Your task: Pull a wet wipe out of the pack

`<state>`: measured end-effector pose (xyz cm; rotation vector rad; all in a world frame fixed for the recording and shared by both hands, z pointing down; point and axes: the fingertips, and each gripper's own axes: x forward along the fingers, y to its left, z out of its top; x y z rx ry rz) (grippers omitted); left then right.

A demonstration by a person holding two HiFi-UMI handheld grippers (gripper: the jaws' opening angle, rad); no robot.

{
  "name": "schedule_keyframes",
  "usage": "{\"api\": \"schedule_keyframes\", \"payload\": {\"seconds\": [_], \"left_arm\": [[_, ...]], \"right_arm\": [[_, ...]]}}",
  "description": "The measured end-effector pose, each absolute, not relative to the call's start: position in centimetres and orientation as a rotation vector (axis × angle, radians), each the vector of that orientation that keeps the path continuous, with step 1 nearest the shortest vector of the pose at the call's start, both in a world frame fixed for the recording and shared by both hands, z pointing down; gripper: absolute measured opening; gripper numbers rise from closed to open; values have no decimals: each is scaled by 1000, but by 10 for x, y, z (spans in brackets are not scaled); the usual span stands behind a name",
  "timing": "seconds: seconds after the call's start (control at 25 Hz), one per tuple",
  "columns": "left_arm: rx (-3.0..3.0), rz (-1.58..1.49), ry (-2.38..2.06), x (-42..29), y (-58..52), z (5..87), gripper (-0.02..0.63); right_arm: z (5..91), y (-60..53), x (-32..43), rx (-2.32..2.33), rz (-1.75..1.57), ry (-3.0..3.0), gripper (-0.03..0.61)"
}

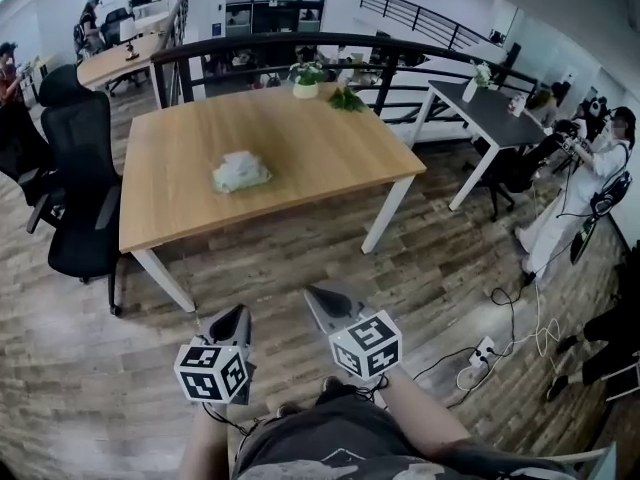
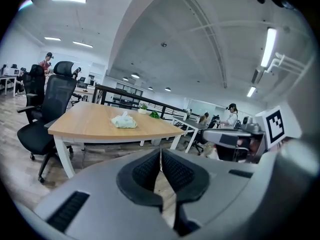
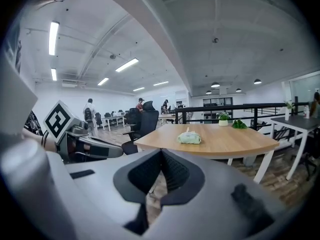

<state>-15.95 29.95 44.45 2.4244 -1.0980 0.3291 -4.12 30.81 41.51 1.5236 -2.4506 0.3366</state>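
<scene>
The pale green wet wipe pack point(image 1: 240, 172) lies near the middle of the wooden table point(image 1: 330, 148), with a bit of wipe sticking up from its top. It also shows in the left gripper view as the pack point(image 2: 123, 121) and in the right gripper view as the pack point(image 3: 189, 138). My left gripper point(image 1: 240, 313) and right gripper point(image 1: 318, 293) hang side by side close to my body, over the floor and well short of the table. The left gripper point(image 2: 160, 154) has its jaws together on nothing. The right gripper point(image 3: 161, 153) is likewise shut and empty.
A black office chair point(image 1: 75, 183) stands at the table's left end. A potted plant point(image 1: 305, 80) sits at its far edge by a black railing point(image 1: 400, 53). To the right are a dark table point(image 1: 490, 113), a person point(image 1: 585, 188) and cables point(image 1: 500, 343) on the floor.
</scene>
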Motion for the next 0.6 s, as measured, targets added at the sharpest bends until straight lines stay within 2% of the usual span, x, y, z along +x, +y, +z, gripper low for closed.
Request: {"api": "schedule_keyframes", "payload": {"seconds": [0.32,0.6], "left_arm": [[2433,299,-1131,-166,286,446,23],[2414,292,-1205,-163,239,453,24]], "right_arm": [[410,298,-27,1600,331,-2484,26],[426,241,2,1628,316,-2466,26]]}}
